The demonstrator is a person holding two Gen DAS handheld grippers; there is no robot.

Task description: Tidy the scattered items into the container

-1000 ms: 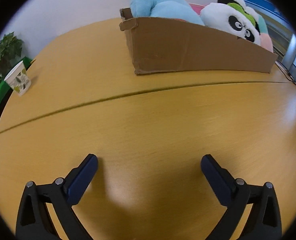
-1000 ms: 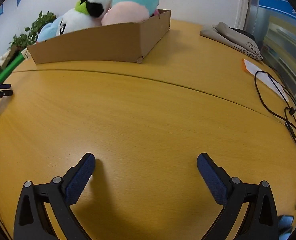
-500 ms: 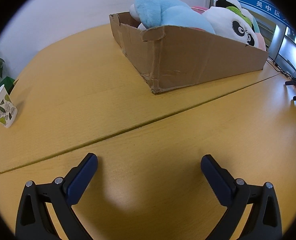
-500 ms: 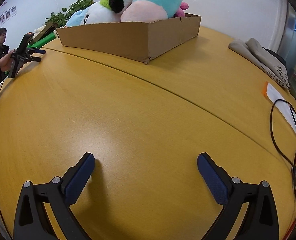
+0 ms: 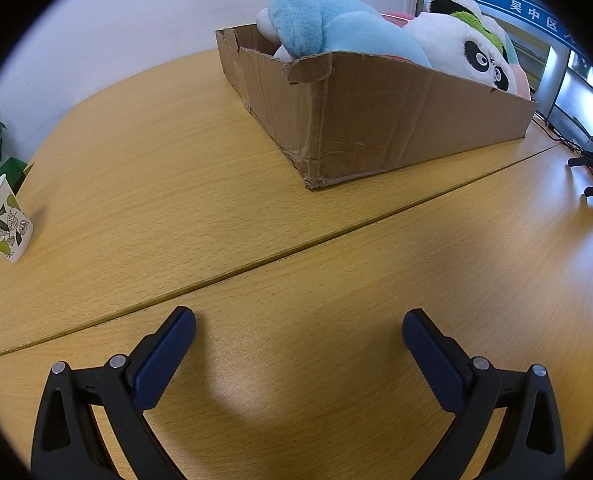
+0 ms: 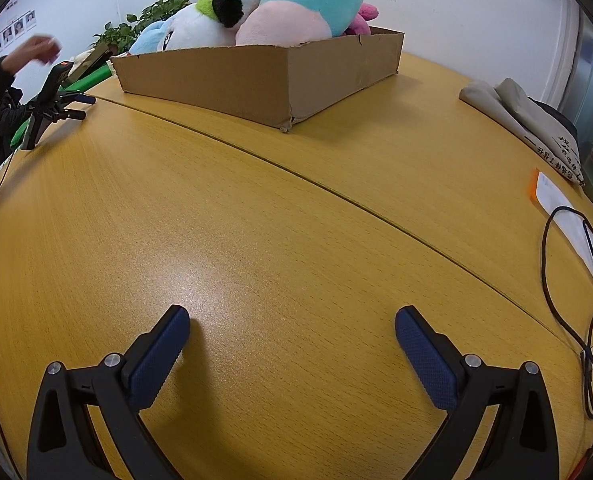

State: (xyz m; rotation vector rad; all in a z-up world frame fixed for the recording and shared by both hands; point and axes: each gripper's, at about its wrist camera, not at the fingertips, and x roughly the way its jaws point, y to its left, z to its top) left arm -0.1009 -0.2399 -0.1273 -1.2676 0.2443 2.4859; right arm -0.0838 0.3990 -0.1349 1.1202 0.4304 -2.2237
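A cardboard box [image 5: 376,120] stands at the far side of the wooden table [image 5: 256,208]. It holds a light blue plush [image 5: 336,28] and a panda plush [image 5: 460,48]. In the right wrist view the box [image 6: 256,76] also holds a teal and pink plush [image 6: 300,12] beside the panda [image 6: 212,16]. My left gripper [image 5: 298,320] is open and empty low over the bare table, well short of the box. My right gripper [image 6: 292,318] is open and empty over the bare table too.
A leaf-print paper cup [image 5: 2,226] stands at the table's left edge. Folded grey cloth [image 6: 528,120], a paper slip [image 6: 568,216] and black cables [image 6: 584,320] lie at the right. The left gripper's body [image 6: 52,96] with a person's hand above it shows at far left.
Both views have swung outward, so the box has shifted across each view and looks closer. Both grippers stay open and empty. The person's hand has lifted off the left gripper's body.
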